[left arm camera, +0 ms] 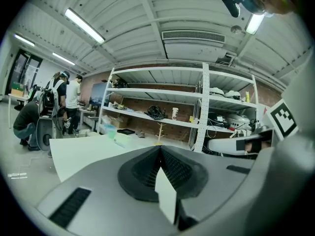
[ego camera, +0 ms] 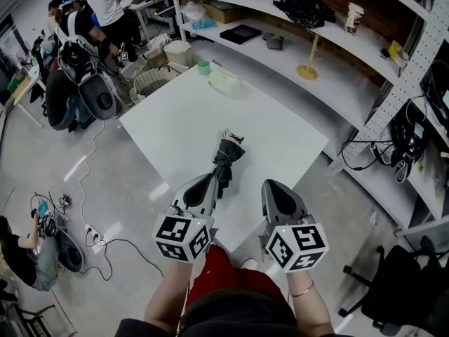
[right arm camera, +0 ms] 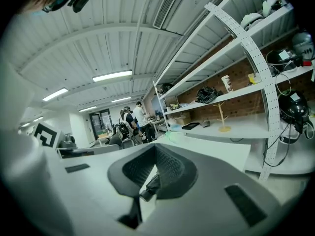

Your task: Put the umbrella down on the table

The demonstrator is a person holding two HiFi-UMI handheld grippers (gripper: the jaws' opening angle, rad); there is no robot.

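— What is the work surface like?
— A plain white table [ego camera: 280,128], smooth and matte, set at an angle on a glossy grey floor [ego camera: 105,188]. White shelves [ego camera: 337,83] run along the far side, with a brick-coloured back wall behind them. People [ego camera: 77,41] are gathered at the far left, cables [ego camera: 112,243] trail over the floor, and a black office chair [ego camera: 403,286] stands at the lower right.

— Where is the umbrella?
— The umbrella [ego camera: 226,159] lies on the table near the front edge. It is folded: a dark, crumpled bundle of fabric, long and narrow, pointing away from the person. Its near end is just beside the tip of the left gripper [ego camera: 209,180].

— Is either gripper holding it?
— No. In the left gripper view the jaws meet at their tips, and only a sliver of white table shows in the gap below. The right gripper [ego camera: 272,184] sits to the right of the umbrella, apart from it, and its jaws are also closed at the tips. A small dark object shows through its gap, but I cannot tell what it is.

— What are the grippers made of?
— Smooth grey plastic shells, tapering to a point, with dark ribbed pads [left arm camera: 142,170] on the inside.

— What else is around?
— A small green cup [ego camera: 203,67] stands at the far corner of the table. On the shelves are a wooden stand [ego camera: 307,60] and a rumpled black bag [ego camera: 303,5].
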